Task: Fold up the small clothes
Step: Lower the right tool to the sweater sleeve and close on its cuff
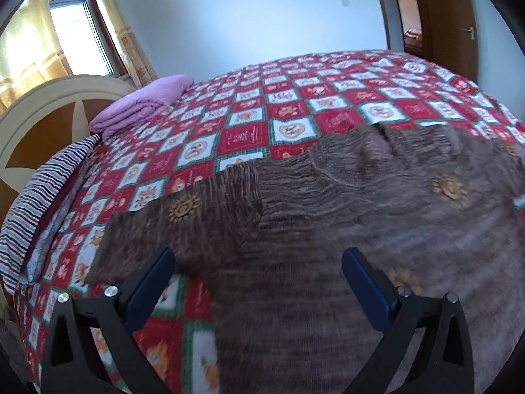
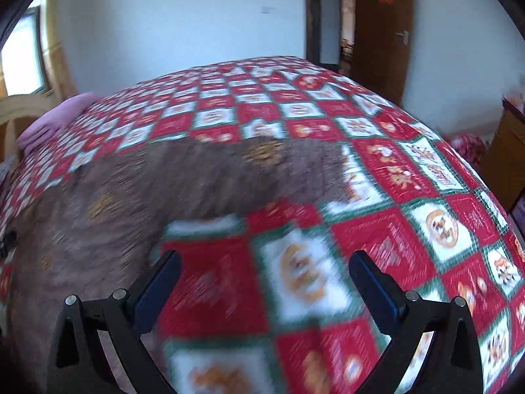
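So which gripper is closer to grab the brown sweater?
Probably the left hand-held gripper: it's open right over the brown sweater. The right hand-held gripper, also open, hangs over bare bedspread beside it.

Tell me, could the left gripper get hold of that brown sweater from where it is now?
Probably yes. The left gripper is open right over the brown sweater, which lies flat on the bedspread, and nothing sits between them.
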Demonstrator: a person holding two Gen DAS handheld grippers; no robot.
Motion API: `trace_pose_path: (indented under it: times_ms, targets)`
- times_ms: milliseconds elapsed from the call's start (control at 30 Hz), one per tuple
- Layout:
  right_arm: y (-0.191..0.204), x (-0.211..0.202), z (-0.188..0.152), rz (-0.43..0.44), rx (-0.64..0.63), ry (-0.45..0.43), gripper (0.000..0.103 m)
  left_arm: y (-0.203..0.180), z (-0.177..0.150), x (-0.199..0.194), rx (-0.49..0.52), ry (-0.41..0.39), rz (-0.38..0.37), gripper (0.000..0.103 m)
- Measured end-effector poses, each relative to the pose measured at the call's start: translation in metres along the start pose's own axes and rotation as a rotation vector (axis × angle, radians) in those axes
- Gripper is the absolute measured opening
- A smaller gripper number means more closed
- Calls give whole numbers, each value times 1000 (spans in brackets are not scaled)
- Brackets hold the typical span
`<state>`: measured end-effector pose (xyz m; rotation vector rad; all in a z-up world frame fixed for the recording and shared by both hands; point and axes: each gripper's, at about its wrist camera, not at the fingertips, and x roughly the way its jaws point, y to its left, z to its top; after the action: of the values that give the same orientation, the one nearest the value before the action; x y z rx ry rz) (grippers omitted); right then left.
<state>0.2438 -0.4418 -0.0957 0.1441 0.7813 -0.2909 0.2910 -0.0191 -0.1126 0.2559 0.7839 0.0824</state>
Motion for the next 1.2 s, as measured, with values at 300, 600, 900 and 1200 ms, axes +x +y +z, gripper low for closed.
trace_pose_path:
  times_ms: [300,600,900,1200]
  targets:
    - [-68,75,55,-68,153,45,62,-12,9,64,-20,117,24,103]
    - [-51,109,51,-55,38,80,23,-9,4,84,-110,182,-44,103]
    - [-52,72,77,-50,58,-7,8,3,0,84,-199,176,-114,103]
    - [18,5,127,-46,-83,-180,8,29,-5,78,-318,113,-215,103]
